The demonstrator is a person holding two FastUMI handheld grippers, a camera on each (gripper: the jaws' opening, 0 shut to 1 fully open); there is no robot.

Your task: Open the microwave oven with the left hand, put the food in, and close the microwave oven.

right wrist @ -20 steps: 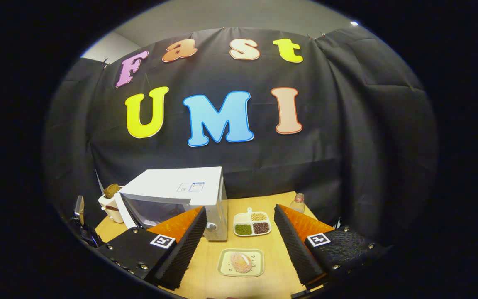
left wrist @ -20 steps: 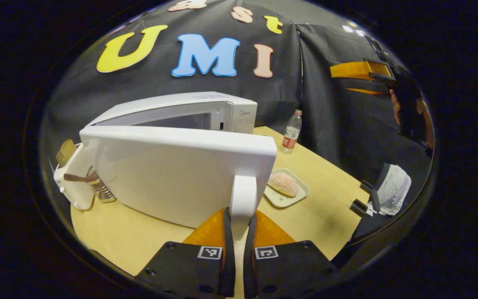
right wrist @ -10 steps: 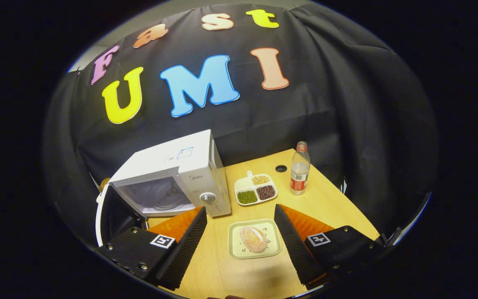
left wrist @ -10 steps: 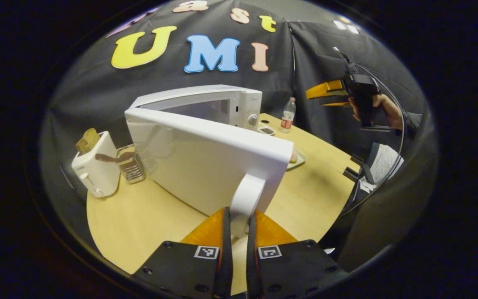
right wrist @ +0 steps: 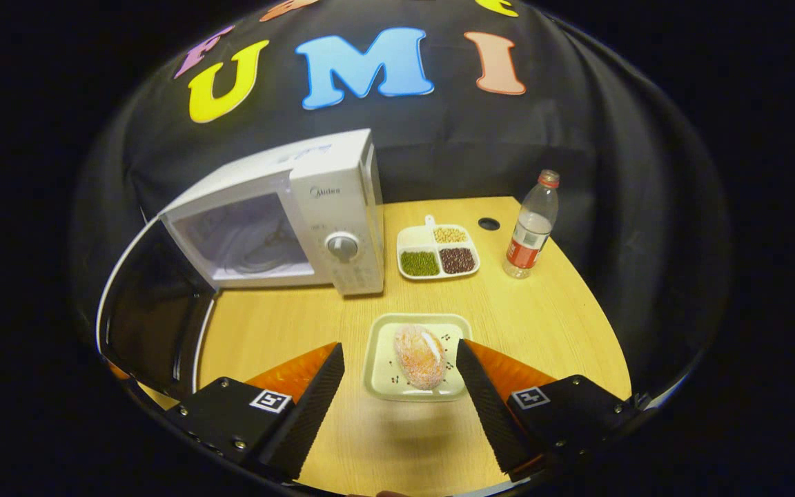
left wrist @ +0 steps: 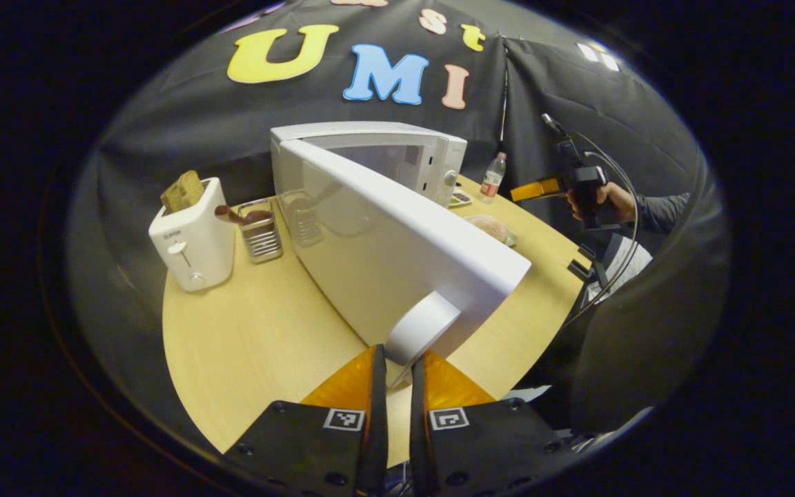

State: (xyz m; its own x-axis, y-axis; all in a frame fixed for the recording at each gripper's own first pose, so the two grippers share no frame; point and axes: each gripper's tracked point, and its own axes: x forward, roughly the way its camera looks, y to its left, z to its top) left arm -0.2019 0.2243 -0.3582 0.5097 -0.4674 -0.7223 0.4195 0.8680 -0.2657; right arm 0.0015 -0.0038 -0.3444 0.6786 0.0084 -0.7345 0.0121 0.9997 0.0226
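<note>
In the left gripper view, the open white microwave door (left wrist: 397, 255) ahead of the gripper hides most of the pale rectangular food tray (left wrist: 501, 233); the white door handle's (left wrist: 419, 330) lower end disappears between the fingers.

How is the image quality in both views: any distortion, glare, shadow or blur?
Left gripper view: the fisheye bends the table edge, and the glossy microwave door mirrors the rack beside it. Right gripper view: sharp and evenly lit, with a soft shadow on the table in front of the food tray.

Bread tray (right wrist: 377, 376) front of microwave (right wrist: 287, 214); bean dish (right wrist: 408, 238), bottle (right wrist: 527, 228) to its right.
</note>
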